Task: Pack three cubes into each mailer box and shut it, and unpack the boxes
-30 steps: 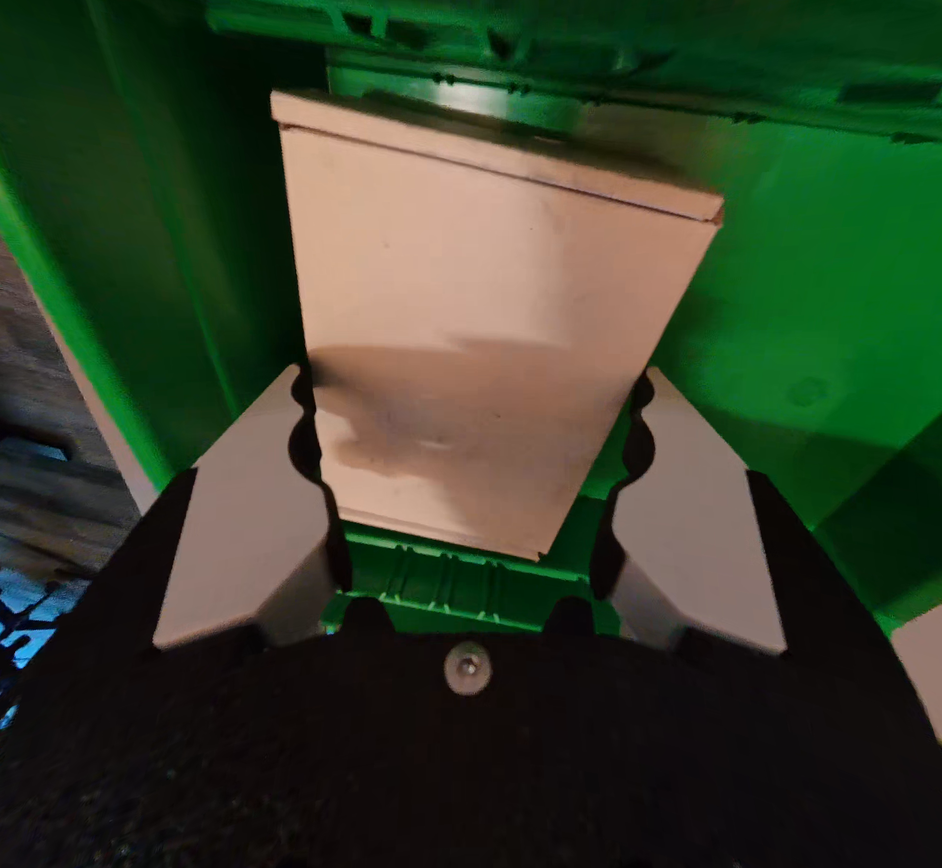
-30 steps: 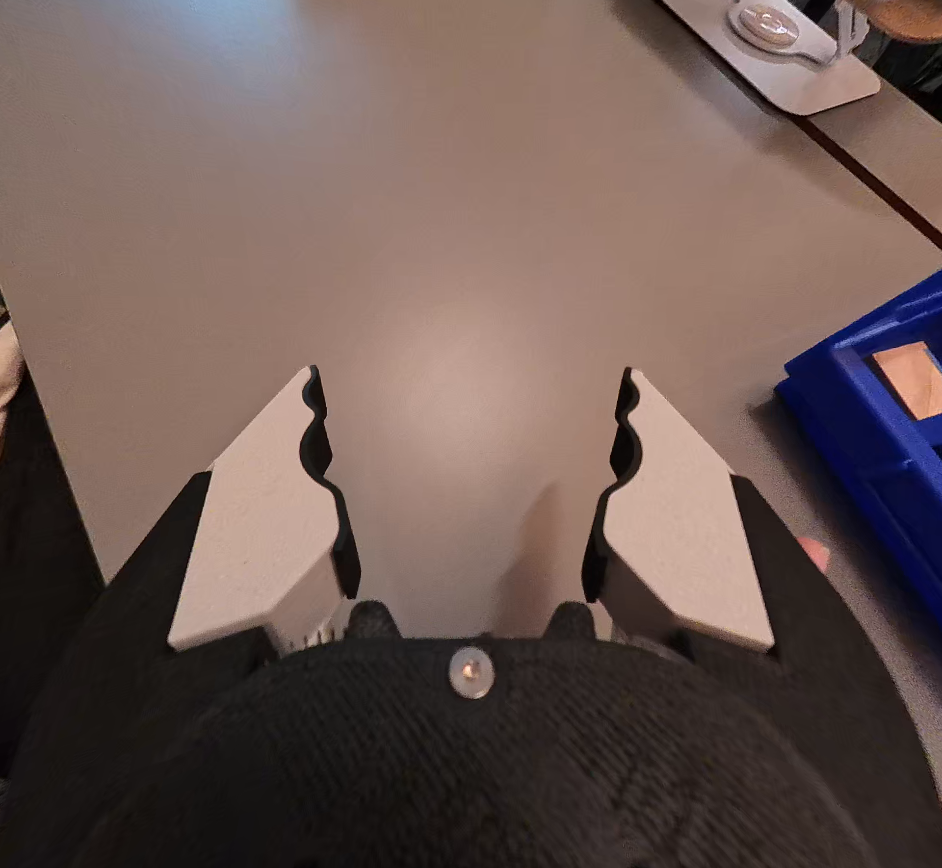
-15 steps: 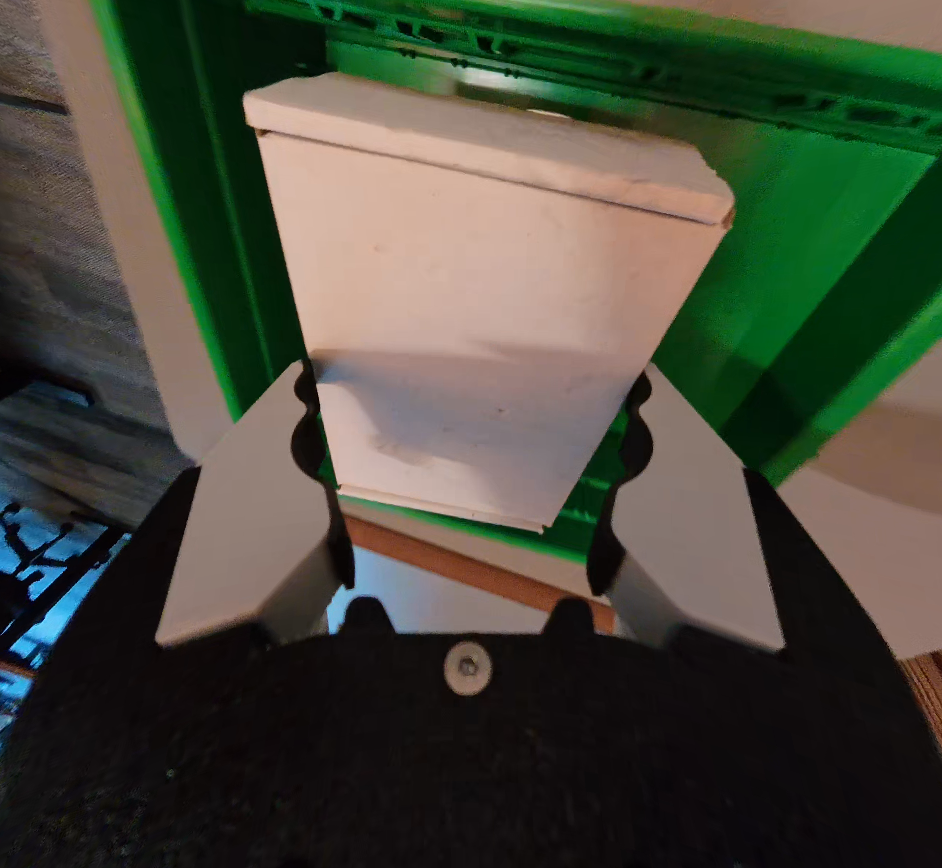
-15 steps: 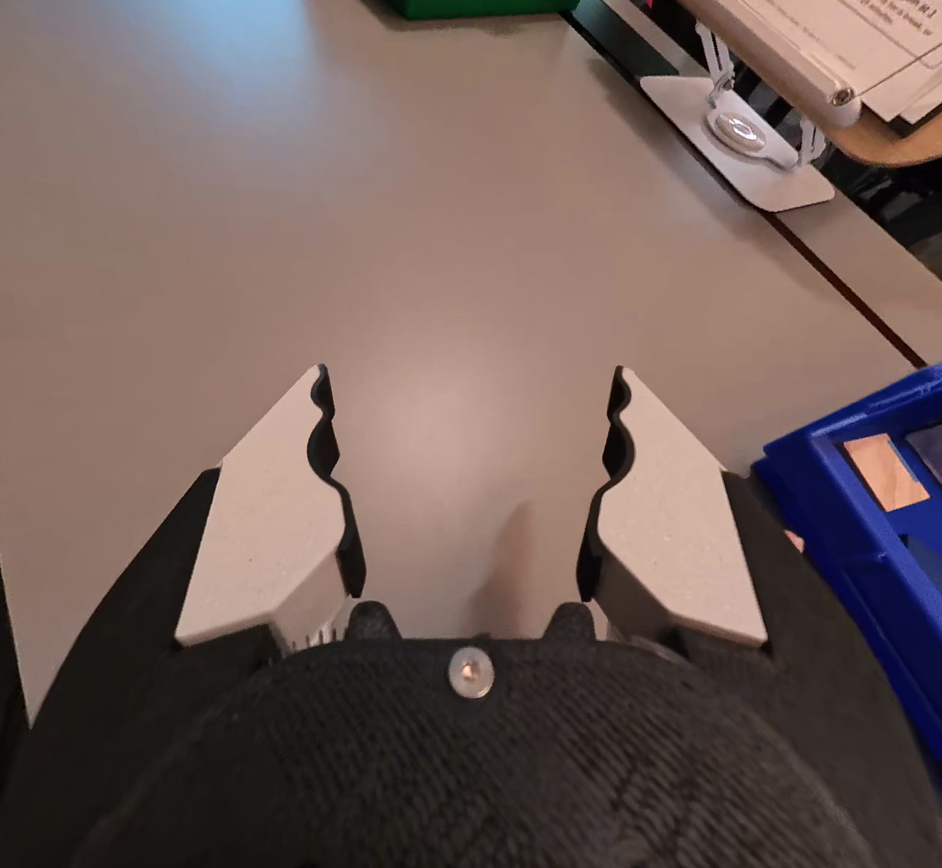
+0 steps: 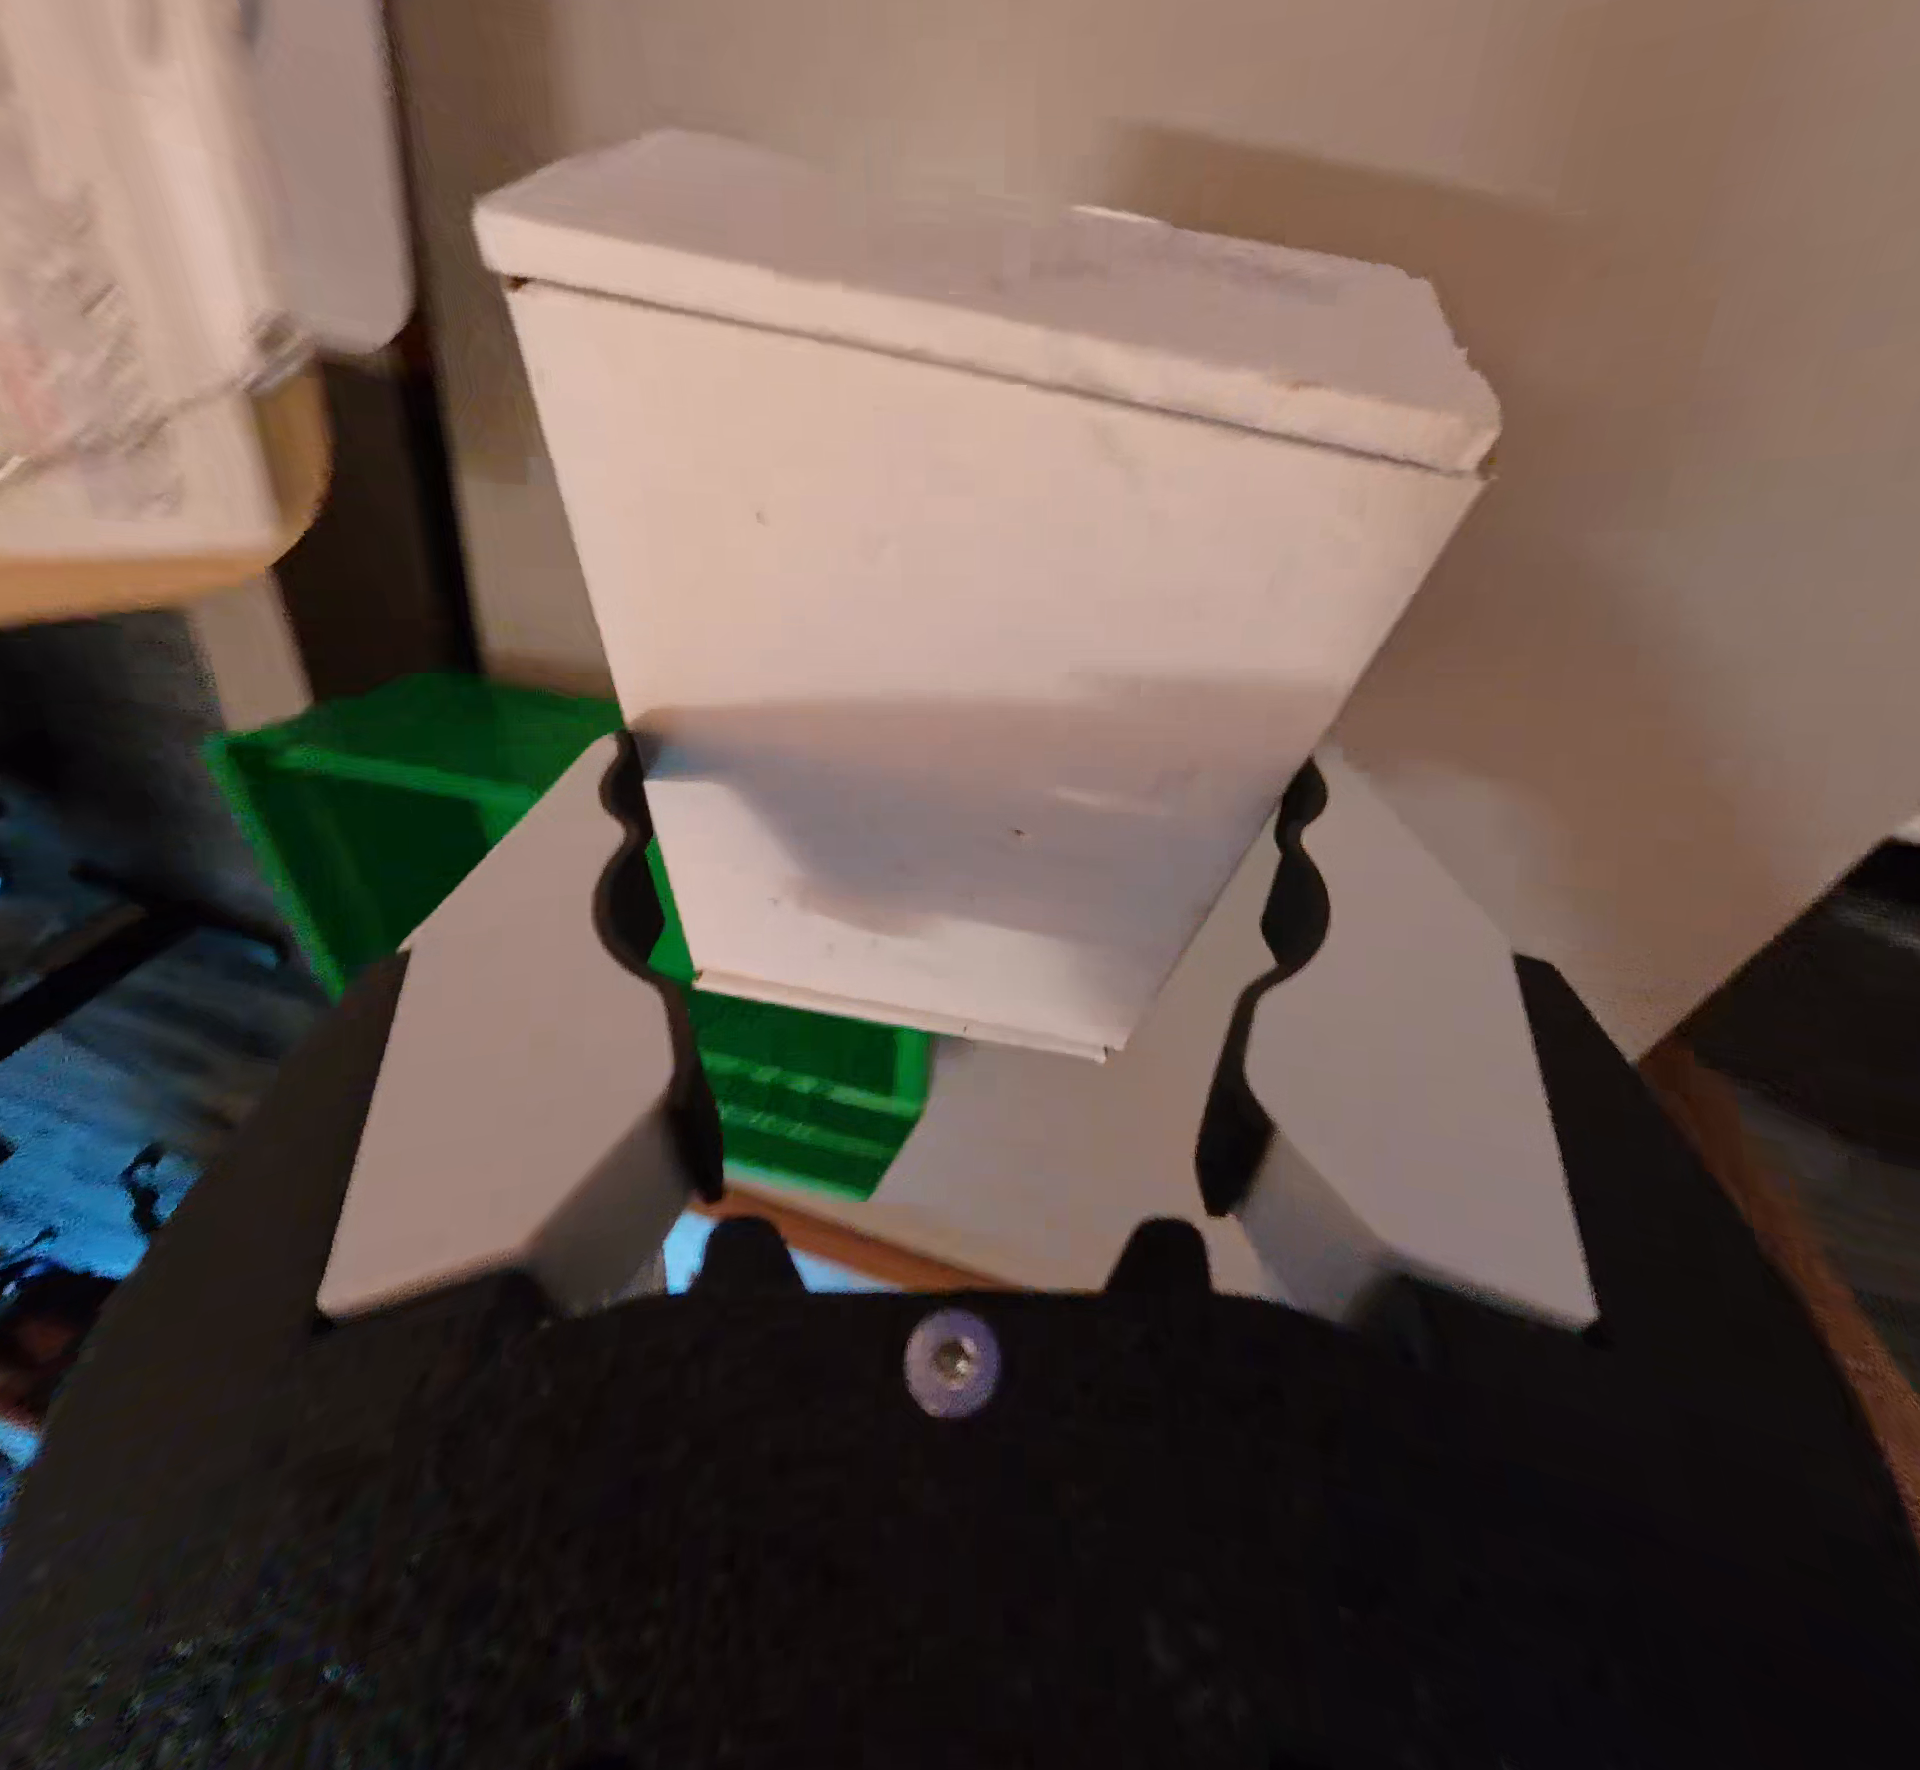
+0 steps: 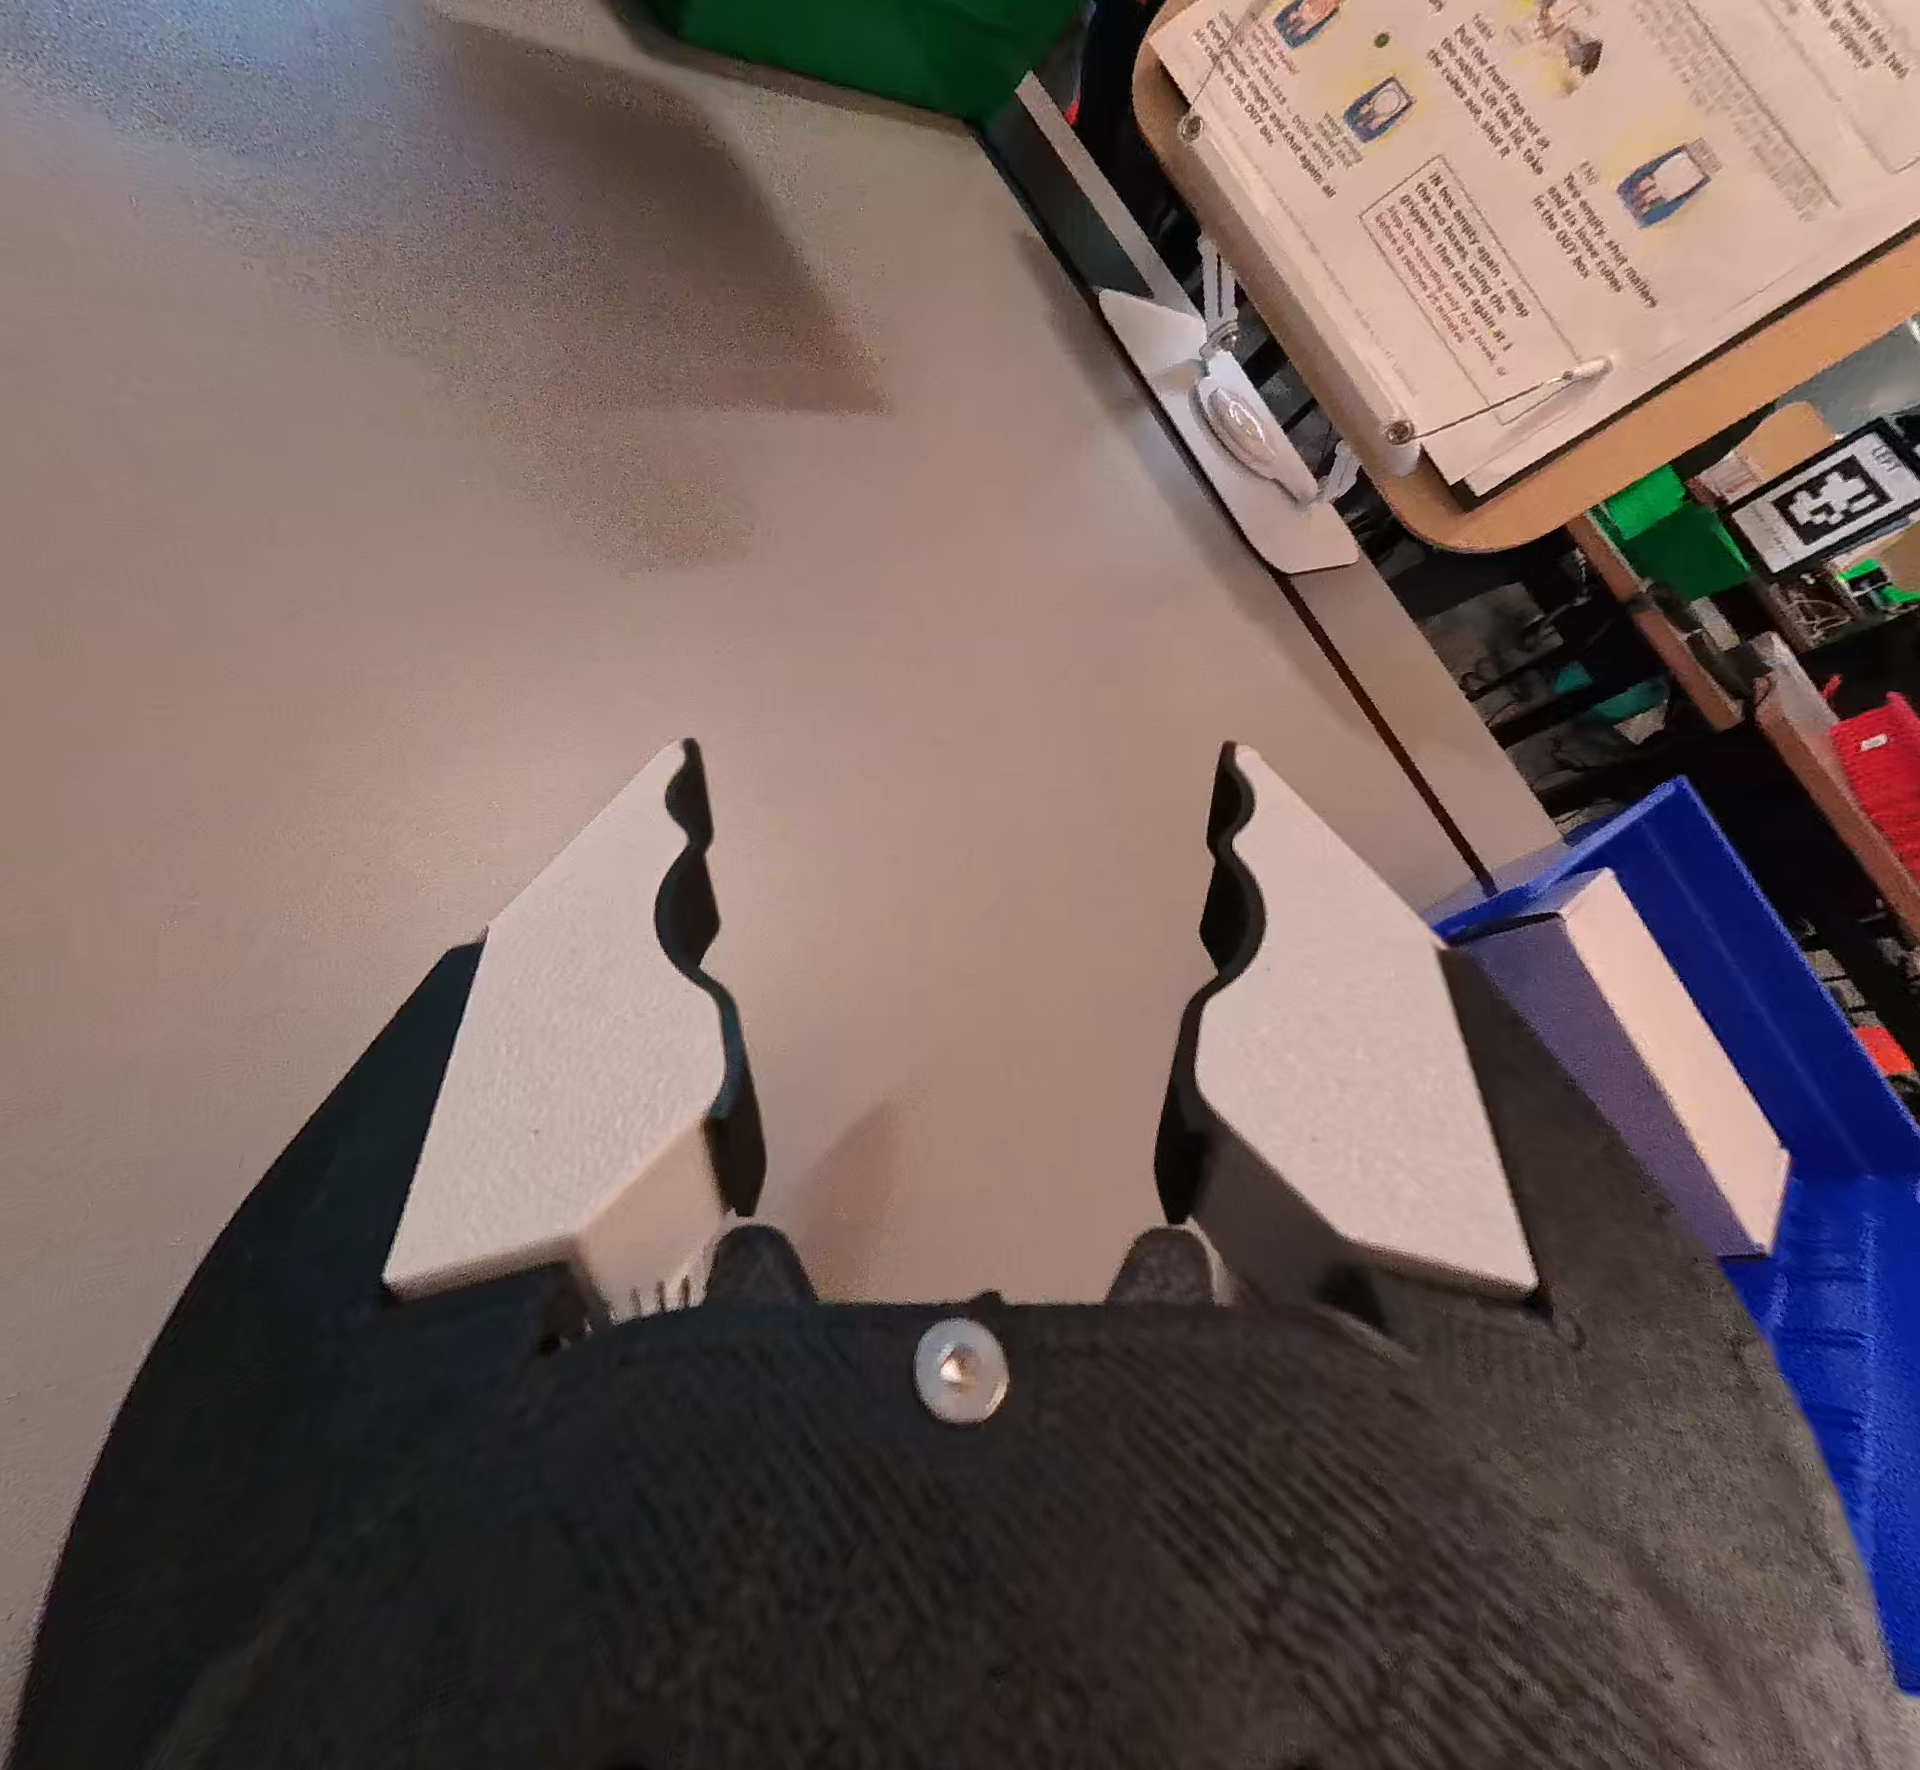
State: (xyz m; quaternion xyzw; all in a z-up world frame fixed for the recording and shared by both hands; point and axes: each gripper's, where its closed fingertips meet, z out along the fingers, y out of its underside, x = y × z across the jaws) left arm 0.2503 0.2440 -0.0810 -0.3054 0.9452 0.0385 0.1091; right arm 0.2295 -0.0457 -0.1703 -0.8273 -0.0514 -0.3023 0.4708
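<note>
The left gripper (image 5: 956, 873) grasps a closed white mailer box (image 5: 966, 598) between its fingers, lifted clear above the table (image 5: 1558, 370), with the green bin (image 5: 405, 816) below and behind. The right gripper (image 6: 961, 863) hovers over bare table, fingers spread and empty. A blue bin (image 6: 1787, 993) at right holds another white box (image 6: 1662, 1055).
</note>
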